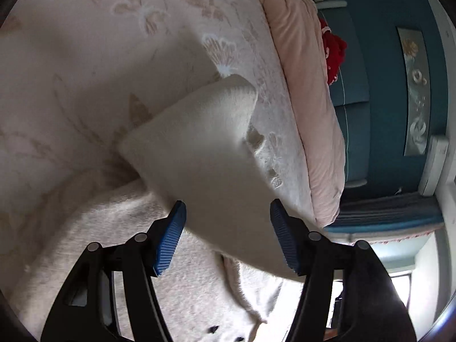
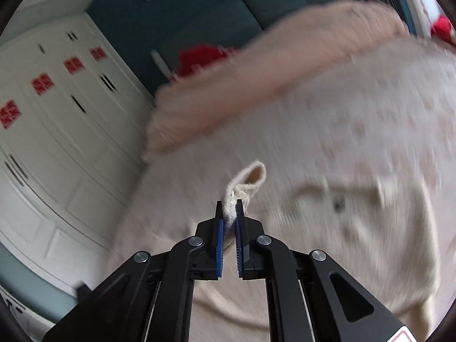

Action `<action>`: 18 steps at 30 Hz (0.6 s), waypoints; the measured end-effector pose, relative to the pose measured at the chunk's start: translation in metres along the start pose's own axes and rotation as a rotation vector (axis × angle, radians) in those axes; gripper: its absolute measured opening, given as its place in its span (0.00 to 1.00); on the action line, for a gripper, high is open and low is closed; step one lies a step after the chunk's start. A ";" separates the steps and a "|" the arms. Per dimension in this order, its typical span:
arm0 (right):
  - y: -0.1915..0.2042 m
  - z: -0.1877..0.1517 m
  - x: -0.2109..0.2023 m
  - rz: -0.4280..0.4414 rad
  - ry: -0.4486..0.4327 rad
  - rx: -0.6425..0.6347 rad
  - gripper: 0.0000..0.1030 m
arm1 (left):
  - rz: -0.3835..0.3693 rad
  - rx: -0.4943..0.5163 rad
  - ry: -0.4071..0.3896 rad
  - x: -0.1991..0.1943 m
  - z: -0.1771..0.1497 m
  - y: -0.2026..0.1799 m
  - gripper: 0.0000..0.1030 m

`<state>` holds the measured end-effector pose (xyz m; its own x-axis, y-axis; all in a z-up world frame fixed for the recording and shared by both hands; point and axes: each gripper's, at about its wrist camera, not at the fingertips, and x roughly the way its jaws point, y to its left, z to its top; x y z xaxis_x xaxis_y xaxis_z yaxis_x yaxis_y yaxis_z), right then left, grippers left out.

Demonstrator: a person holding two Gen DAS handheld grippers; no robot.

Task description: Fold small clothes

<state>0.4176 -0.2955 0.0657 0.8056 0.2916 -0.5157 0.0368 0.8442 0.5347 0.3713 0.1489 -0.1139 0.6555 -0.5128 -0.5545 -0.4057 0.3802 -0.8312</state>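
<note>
Right gripper (image 2: 230, 209) pinches cream garment's edge (image 2: 246, 178) to lift it for folding; left gripper (image 1: 228, 228) is released – jaws apart around cloth, w/o pressing.

place: bedroom | cues: bed (image 1: 85, 57); pink quilt (image 1: 307, 85); white wardrobe (image 2: 57, 142)

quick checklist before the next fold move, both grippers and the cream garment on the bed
1. Right gripper pinching the knitted edge of the cream garment: ok, jaws shut on it.
2. Left gripper free of fabric: ok, blue pads stand apart; a cream fold lies between them, unpressed.
3. Garment flat on the bedspread: not ok, one part is lifted.
4. Grip depth on the right: cannot tell, only the edge shows between the tips.
5. Right view sharp enough to judge the garment's layout: not ok, blurred.
</note>
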 end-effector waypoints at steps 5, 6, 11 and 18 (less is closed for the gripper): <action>-0.027 0.024 -0.022 -0.036 -0.036 0.000 0.07 | 0.054 -0.043 0.009 0.013 0.001 0.008 0.57; -0.035 0.022 -0.021 -0.052 -0.027 0.006 0.07 | 0.048 -0.055 0.019 0.015 -0.001 0.009 0.57; -0.068 0.009 -0.015 -0.097 0.022 0.028 0.07 | 0.093 0.033 0.020 0.021 -0.016 -0.002 0.57; -0.127 -0.027 -0.020 -0.208 0.071 0.042 0.06 | 0.245 0.043 -0.064 0.026 -0.001 0.003 0.14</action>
<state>0.3808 -0.3966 -0.0096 0.7347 0.1452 -0.6627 0.2239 0.8702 0.4389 0.3866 0.1363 -0.1307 0.5802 -0.3518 -0.7345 -0.5310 0.5204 -0.6687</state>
